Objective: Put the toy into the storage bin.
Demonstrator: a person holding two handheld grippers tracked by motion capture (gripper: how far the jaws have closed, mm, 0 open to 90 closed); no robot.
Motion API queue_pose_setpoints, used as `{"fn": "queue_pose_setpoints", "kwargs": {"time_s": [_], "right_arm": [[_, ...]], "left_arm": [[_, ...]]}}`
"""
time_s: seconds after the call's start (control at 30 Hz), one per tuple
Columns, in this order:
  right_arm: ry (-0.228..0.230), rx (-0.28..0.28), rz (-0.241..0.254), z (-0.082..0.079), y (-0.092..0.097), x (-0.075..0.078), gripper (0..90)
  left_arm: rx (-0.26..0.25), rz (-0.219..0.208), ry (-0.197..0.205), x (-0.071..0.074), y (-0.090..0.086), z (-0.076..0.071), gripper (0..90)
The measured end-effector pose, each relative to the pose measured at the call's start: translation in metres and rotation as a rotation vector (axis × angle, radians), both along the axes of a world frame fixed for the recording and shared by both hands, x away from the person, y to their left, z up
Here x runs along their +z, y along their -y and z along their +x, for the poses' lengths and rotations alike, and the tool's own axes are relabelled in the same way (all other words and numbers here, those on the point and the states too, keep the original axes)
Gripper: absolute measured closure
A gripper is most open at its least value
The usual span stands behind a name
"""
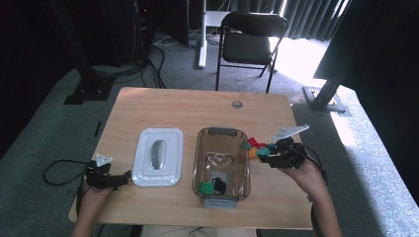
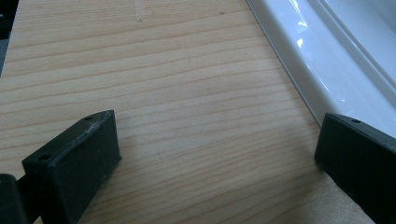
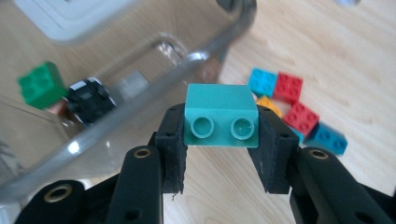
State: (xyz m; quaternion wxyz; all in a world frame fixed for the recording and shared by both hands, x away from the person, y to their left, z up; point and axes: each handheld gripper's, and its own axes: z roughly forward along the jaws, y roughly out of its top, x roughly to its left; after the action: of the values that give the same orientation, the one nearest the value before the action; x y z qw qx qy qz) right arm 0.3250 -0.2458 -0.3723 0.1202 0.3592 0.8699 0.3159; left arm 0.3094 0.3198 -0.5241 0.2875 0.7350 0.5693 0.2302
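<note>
My right gripper point(image 3: 222, 142) is shut on a teal brick point(image 3: 219, 119), studs toward the camera, lifted above the table. In the high view that right gripper point(image 1: 267, 154) hangs beside the right wall of a clear plastic container point(image 1: 245, 168), with the teal brick point(image 1: 265, 150) at its tip. Inside the container lie a green brick point(image 3: 41, 84) and a black piece point(image 3: 88, 100). Several loose bricks point(image 3: 292, 105), blue, red and orange, lie on the table just right of the container. My left gripper point(image 2: 215, 158) rests open on bare wood, next to the white lid point(image 2: 327, 60).
The white lid point(image 1: 158, 157) lies flat left of the container, my left gripper point(image 1: 123, 177) just beside its near left corner. A wooden table point(image 1: 197, 106) carries everything. A folding chair point(image 1: 249, 42) stands beyond the far edge.
</note>
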Motion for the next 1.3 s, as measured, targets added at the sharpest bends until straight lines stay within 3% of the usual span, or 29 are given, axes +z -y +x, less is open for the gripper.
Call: {"fn": "queue_pose_setpoints", "kwargs": {"time_s": [0.1,0.33,0.57,0.87,1.3], "right_arm": [[0.013,0.039,0.017,-0.003,-0.004,0.01,58.7],[0.047,0.109,0.005,-0.01,-0.017,0.022,58.7],[0.041,0.187,0.007,-0.014,-0.029,0.03,58.7],[0.01,0.299,-0.026,-0.017,-0.05,0.034,58.7],[-0.075,0.479,-0.089,-0.02,-0.091,0.023,58.7]], "left_arm": [[0.001,-0.001,0.001,0.0,0.0,0.0,0.5],[-0.001,0.0,-0.002,0.0,0.0,0.0,0.5],[-0.001,0.0,-0.001,0.0,0.0,0.0,0.5],[0.0,0.001,-0.002,0.0,0.0,0.0,0.5],[0.0,0.0,0.0,0.0,0.0,0.0,0.5]]}}
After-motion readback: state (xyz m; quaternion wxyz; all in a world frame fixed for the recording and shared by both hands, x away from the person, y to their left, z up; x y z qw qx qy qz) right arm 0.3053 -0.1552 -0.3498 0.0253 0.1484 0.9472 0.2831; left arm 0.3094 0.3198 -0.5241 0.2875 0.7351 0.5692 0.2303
